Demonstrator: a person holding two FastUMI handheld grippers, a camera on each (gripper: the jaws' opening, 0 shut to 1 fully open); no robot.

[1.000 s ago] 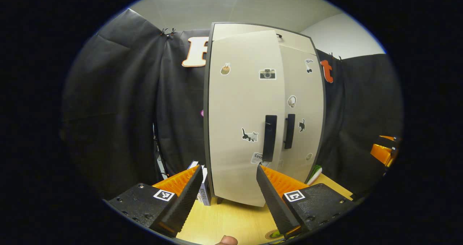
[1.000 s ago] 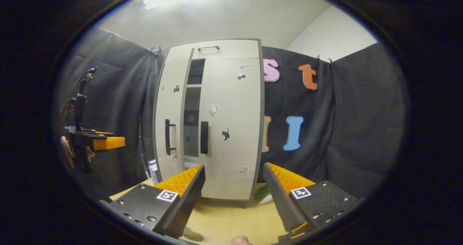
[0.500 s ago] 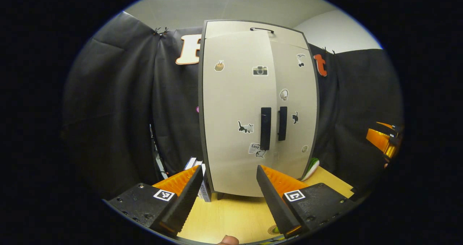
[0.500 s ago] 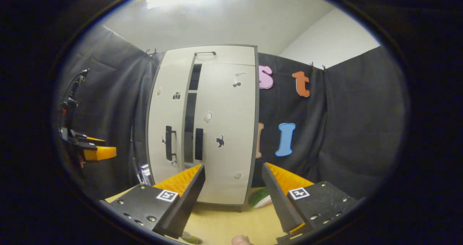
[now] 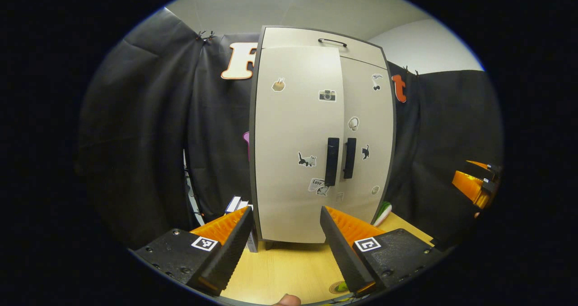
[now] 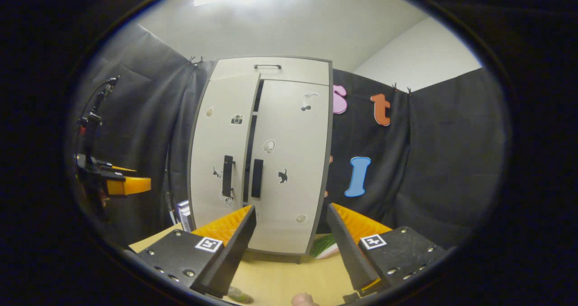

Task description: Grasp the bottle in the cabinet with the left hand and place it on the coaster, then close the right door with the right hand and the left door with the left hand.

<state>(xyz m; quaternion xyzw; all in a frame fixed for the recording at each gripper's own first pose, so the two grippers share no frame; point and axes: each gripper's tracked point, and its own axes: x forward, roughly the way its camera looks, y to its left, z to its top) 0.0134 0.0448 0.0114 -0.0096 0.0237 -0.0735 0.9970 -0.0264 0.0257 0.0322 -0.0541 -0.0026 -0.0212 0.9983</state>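
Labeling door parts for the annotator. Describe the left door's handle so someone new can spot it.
Find the tall pale cabinet standing on the wooden table against the black cloth. On its left door, at the inner edge about mid-height, is a black vertical bar, the left door handle. Its twin sits just right, but this one has the cat sticker beside it.

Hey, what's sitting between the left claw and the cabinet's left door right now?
Nothing: in the left gripper view, just bare wooden tabletop runs from the open left claw to the left door.

Beige cabinet [image 5: 298, 130] with dark frame, black handles [image 5: 332, 161], pale wood table [image 5: 284, 270], orange-black tongs [image 5: 285, 247]
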